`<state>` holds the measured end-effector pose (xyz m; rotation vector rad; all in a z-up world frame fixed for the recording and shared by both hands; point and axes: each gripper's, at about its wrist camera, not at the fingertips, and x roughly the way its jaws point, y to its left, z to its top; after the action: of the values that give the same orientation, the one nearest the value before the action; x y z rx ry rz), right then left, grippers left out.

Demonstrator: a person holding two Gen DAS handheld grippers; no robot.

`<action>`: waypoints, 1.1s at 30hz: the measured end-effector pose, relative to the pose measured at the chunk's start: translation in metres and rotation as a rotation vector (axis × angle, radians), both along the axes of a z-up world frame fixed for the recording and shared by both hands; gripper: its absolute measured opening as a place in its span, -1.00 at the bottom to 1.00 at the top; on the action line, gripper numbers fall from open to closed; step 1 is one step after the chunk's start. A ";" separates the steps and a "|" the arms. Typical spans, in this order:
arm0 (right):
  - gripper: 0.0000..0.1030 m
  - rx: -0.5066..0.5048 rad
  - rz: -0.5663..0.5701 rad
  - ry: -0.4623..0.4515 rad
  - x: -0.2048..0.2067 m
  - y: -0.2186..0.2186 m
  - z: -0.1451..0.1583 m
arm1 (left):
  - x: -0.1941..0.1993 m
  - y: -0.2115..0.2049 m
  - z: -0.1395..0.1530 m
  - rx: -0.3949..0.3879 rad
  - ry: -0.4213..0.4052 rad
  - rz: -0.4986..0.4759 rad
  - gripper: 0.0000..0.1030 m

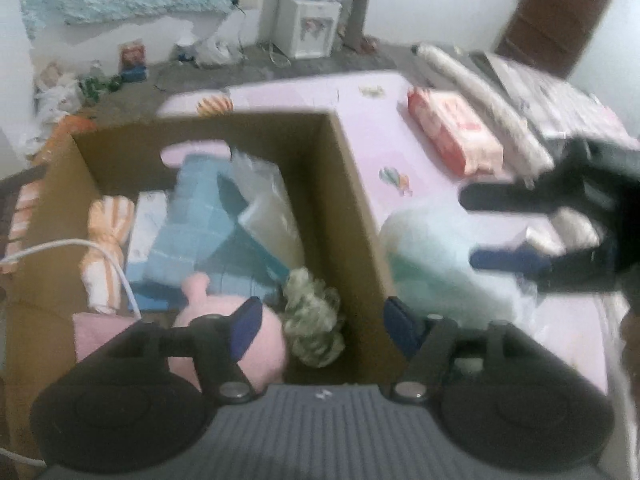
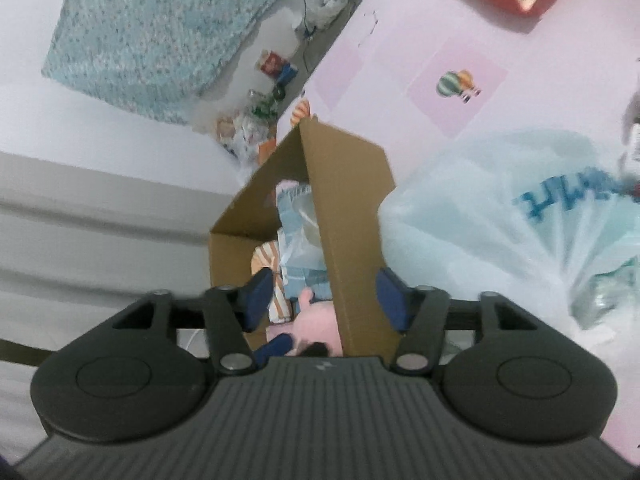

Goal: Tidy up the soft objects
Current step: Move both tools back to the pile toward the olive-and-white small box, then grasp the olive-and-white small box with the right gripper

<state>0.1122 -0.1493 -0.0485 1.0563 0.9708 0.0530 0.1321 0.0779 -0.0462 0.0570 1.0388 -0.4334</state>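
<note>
A brown cardboard box [image 1: 352, 184] stands on the pink table [image 1: 376, 136]. It holds a pink plush toy [image 1: 260, 340], a green fluffy ball [image 1: 312, 320], blue cloth [image 1: 192, 232], an orange-striped roll [image 1: 106, 252] and clear bags. My left gripper [image 1: 320, 324] is open and empty, straddling the box's right wall near the plush. My right gripper [image 2: 324, 296] is open and empty beside the same wall; it also shows in the left wrist view [image 1: 508, 228], over a pale green plastic bag [image 2: 500, 216].
An orange wipes pack [image 1: 452, 132] and a rolled grey cloth [image 1: 488, 96] lie at the table's far right. A water dispenser [image 1: 308, 24] and floor clutter [image 1: 80, 84] stand beyond. A white cable [image 1: 80, 246] crosses the box's left side.
</note>
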 end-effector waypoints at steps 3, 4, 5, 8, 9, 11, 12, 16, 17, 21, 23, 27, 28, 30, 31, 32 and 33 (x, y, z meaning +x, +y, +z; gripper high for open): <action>0.46 0.008 -0.031 -0.030 -0.013 -0.018 0.007 | -0.002 -0.014 0.024 0.004 -0.035 0.017 0.57; 0.49 0.004 -0.039 -0.041 -0.018 -0.026 0.010 | -0.003 -0.022 0.030 0.005 -0.046 0.018 0.59; 0.50 -0.002 -0.045 -0.049 -0.022 -0.034 0.013 | -0.004 -0.030 0.036 0.005 -0.054 0.015 0.62; 0.52 -0.037 -0.057 -0.069 -0.033 -0.059 0.021 | -0.006 -0.061 0.045 -0.004 -0.062 -0.015 0.71; 0.52 -0.064 -0.057 -0.074 -0.037 -0.070 0.025 | -0.007 -0.071 0.044 -0.007 -0.065 -0.025 0.71; 0.52 -0.135 -0.053 -0.076 -0.042 -0.093 0.033 | -0.012 -0.097 0.043 -0.009 -0.066 -0.057 0.71; 0.52 -0.172 -0.048 -0.075 -0.043 -0.104 0.037 | -0.015 -0.112 0.042 -0.004 -0.065 -0.071 0.71; 0.52 -0.364 0.012 -0.069 -0.040 -0.149 0.048 | -0.024 -0.164 0.030 0.026 -0.053 -0.104 0.69; 0.52 -0.424 0.049 -0.061 -0.036 -0.161 0.048 | -0.025 -0.177 0.025 0.036 -0.036 -0.104 0.64; 0.52 -0.540 0.199 -0.013 -0.017 -0.194 0.025 | -0.032 -0.220 0.005 0.075 -0.005 -0.129 0.49; 0.52 -0.543 0.286 -0.005 -0.008 -0.202 0.011 | -0.037 -0.240 -0.006 0.121 -0.013 -0.155 0.40; 0.49 -0.581 0.456 0.000 0.008 -0.202 -0.013 | -0.050 -0.275 -0.030 0.204 -0.005 -0.222 0.34; 0.47 -0.589 0.489 0.004 0.012 -0.200 -0.018 | -0.053 -0.282 -0.035 0.221 -0.002 -0.238 0.34; 0.39 -0.596 0.544 0.008 0.016 -0.201 -0.029 | -0.056 -0.295 -0.045 0.254 -0.001 -0.259 0.30; 0.26 -0.595 0.564 0.011 0.017 -0.202 -0.033 | -0.057 -0.300 -0.048 0.262 0.000 -0.262 0.29; 0.17 -0.592 0.577 0.018 0.017 -0.198 -0.038 | -0.057 -0.304 -0.051 0.269 0.005 -0.262 0.25; -0.04 -0.587 0.588 0.028 0.016 -0.197 -0.043 | -0.058 -0.307 -0.054 0.274 0.010 -0.258 0.22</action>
<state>0.1282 -0.3467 -0.0913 0.2160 1.1996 0.2218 0.0746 -0.2294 -0.1005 0.4374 1.1001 -0.5226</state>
